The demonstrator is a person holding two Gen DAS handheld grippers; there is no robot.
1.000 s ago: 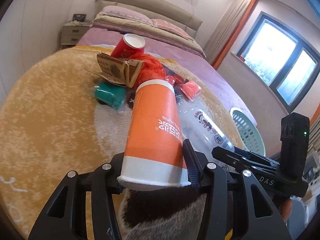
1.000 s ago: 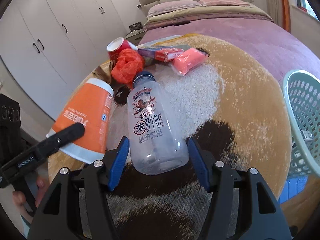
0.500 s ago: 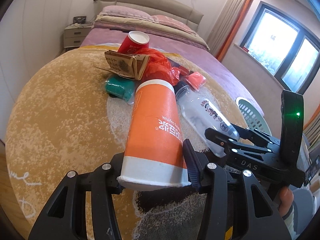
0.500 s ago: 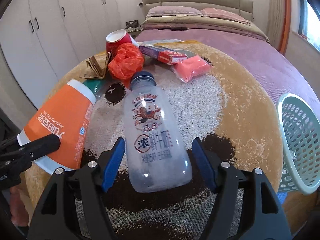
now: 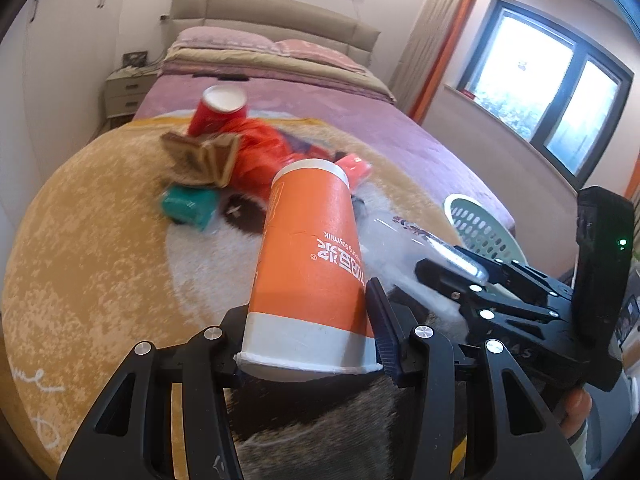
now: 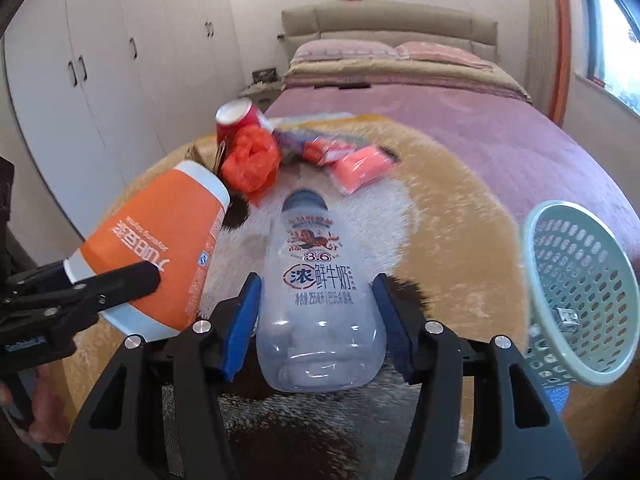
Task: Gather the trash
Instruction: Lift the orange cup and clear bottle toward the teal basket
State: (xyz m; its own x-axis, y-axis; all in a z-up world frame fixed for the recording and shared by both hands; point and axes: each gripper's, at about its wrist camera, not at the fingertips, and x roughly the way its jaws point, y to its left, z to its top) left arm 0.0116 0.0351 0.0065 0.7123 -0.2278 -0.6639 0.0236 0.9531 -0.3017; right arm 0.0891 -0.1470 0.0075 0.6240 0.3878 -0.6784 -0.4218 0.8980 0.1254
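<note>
Currently, my left gripper pinches the orange paper cup; my right gripper, just closing, clamps the clear milk bottle.

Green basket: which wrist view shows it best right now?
Right wrist view: the green basket shows its rim, perforated wall and inside, tilted, at the frame's right. Left wrist view shows only part of it behind the right gripper.
</note>
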